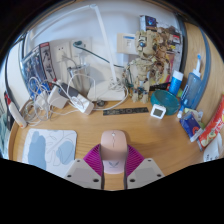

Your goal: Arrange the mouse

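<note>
Gripper view: tool (115, 172) clamped on a pink mouse (115, 147), both magenta pads pressing its sides, held above the wooden table (150, 140). A blue-grey mousepad (48, 148) lies to the left (cables and clutter beyond).

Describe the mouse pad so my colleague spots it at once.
On the wooden desk, look ahead of the tool and off to one side. The mouse pad lies flat there, a pale blue-grey rectangle, below the tangled white cables.
</note>
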Available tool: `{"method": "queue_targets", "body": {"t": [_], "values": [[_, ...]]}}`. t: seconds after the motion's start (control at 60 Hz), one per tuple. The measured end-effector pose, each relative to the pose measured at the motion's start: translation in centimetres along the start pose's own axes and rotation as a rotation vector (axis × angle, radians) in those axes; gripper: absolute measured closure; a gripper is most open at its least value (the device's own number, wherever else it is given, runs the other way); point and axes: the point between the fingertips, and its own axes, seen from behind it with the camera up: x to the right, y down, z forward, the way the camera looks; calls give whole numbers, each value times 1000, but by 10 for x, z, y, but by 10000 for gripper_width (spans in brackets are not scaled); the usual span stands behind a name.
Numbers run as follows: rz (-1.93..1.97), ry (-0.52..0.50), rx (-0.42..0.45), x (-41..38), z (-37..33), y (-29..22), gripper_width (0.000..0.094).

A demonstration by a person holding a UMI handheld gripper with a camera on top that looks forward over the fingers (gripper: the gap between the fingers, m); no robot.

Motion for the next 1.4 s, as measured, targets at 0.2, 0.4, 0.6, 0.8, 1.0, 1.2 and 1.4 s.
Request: {"method": "queue_targets", "body": {"t": [0.2, 0.4, 0.6, 0.8, 1.0, 1.2, 1.4], "values": [[29, 32, 156, -1, -76, -89, 683], [20, -22, 329, -67, -169, -173, 683], [-5, -91, 327, -164, -179, -165, 684], [-55, -106, 152, -224, -104, -69, 676], [-103, -72, -1, -232, -44, 12, 638], [-87, -45, -54, -227, -29, 39, 579], [-45, -64, -115, -233, -36, 44, 349]]}}
